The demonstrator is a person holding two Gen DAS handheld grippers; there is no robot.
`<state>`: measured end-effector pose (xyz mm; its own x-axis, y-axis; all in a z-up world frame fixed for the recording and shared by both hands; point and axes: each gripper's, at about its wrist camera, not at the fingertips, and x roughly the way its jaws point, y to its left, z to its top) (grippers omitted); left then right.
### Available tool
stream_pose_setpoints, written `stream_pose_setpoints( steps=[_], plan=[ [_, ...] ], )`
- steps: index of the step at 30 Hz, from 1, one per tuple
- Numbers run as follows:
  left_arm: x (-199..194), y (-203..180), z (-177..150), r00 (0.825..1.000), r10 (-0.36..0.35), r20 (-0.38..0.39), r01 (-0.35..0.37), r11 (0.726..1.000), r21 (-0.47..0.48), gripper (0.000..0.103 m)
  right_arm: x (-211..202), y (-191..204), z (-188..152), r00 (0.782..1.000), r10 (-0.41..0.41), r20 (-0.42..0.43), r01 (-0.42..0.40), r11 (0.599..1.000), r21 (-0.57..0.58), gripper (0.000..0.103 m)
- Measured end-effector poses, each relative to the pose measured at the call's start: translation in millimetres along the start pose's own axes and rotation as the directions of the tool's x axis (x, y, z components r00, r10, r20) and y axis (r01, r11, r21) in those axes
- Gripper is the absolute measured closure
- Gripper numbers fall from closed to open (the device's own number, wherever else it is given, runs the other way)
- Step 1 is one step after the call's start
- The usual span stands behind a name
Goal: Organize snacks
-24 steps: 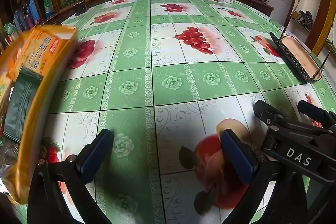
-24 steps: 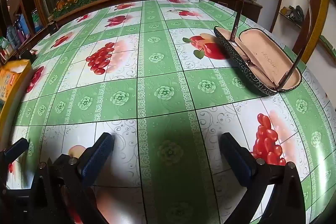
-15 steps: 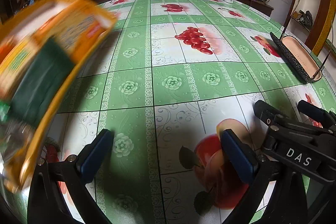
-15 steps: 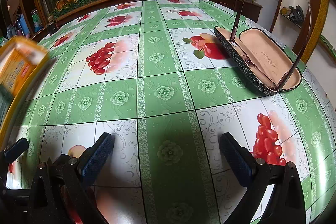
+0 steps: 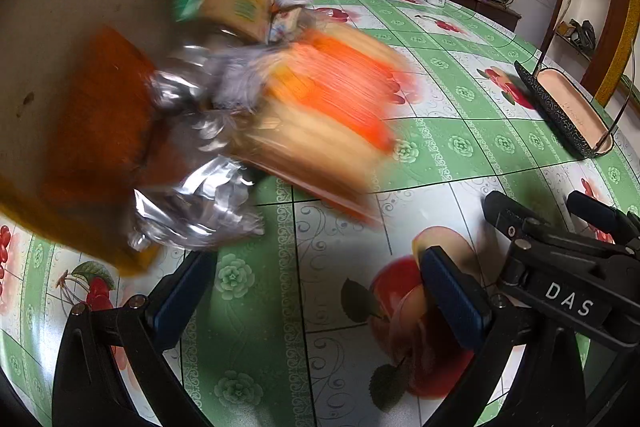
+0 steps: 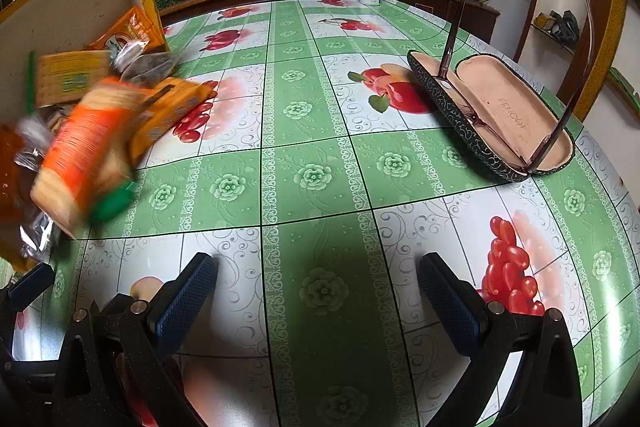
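Green fruit-print tablecloth [image 6: 320, 187] now takes a blurred spill of snack packets [image 6: 92, 143] tumbling from the tipped yellow box [image 6: 72, 7] at its left edge, where the box earlier stood closed. Left gripper [image 5: 316, 299] and right gripper [image 6: 316, 299] hover wide, empty.

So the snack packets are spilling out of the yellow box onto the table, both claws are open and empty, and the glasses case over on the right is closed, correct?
Not quite. The glasses case is open, its tan lining showing, with a pair of glasses resting in it, as the right wrist view shows. The rest stands: snack packets spill from the yellow box, left claw and right claw open and empty.
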<state>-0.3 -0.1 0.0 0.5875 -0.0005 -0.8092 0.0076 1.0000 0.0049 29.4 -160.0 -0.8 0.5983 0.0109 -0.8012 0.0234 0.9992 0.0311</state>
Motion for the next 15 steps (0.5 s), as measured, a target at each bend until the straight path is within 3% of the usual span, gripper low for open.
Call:
stream_pose_setpoints(
  steps=[15],
  plan=[
    [-2.4, 2.0, -1.8, 1.0, 0.001, 0.0, -0.001, 1.0, 0.002, 0.0, 0.8, 0.3, -0.5, 1.0, -0.013, -0.008, 0.013, 1.0, 0.011, 0.001]
  ],
)
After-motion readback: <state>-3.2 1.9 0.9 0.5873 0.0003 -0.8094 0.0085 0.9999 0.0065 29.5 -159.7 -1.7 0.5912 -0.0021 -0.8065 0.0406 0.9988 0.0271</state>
